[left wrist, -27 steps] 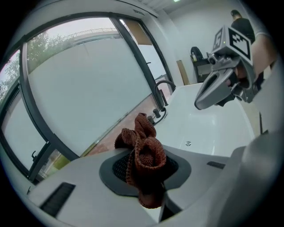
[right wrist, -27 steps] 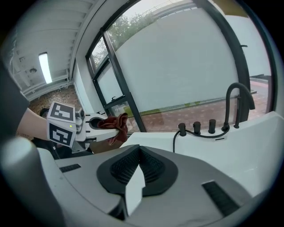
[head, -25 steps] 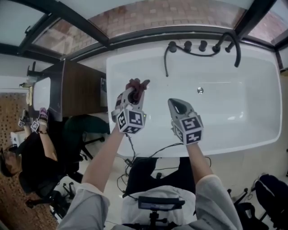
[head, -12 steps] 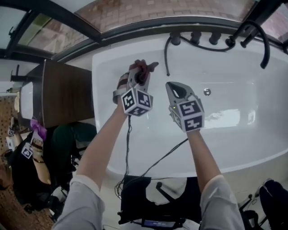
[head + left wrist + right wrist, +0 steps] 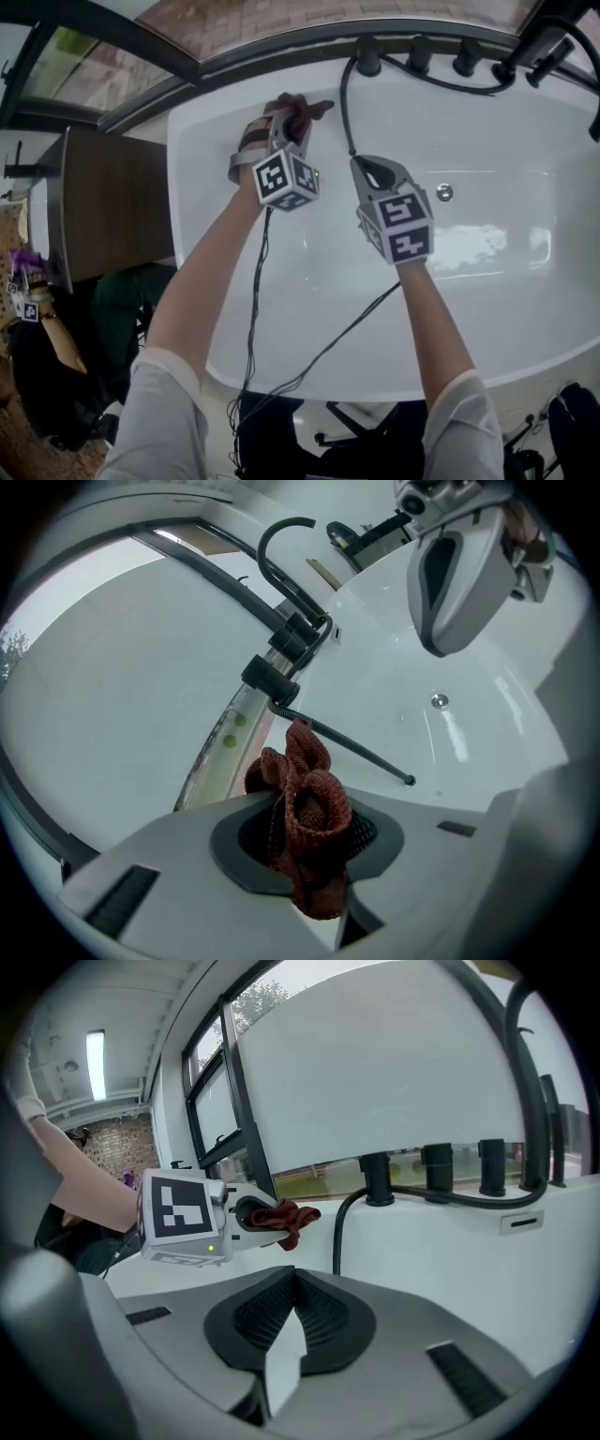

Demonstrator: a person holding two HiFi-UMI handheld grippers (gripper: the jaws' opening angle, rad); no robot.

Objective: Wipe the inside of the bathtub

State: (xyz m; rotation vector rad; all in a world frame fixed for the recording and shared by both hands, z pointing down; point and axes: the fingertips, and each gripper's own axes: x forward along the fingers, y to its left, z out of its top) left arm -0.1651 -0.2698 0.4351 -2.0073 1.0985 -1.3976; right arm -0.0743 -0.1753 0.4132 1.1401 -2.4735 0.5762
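The white bathtub (image 5: 244, 309) fills the head view, its drain (image 5: 444, 192) right of centre. My left gripper (image 5: 292, 117) hangs over the tub's far left part, shut on a dark red cloth (image 5: 305, 111) that bunches out between the jaws (image 5: 307, 803). My right gripper (image 5: 373, 173) is beside it over the tub's middle, shut, with nothing between its jaws. In the right gripper view the left gripper (image 5: 248, 1218) and the cloth (image 5: 286, 1215) appear ahead at the left.
Black taps and a curved spout (image 5: 553, 42) line the tub's far rim, and a black shower hose (image 5: 345, 103) hangs down into the tub. A dark wooden cabinet (image 5: 103, 206) stands at the left, a seated person (image 5: 37, 319) beside it. Cables (image 5: 281, 375) trail over the near rim.
Both grippers have moved further in over the tub, toward the far rim. The left gripper still holds the cloth and the right one stays shut.
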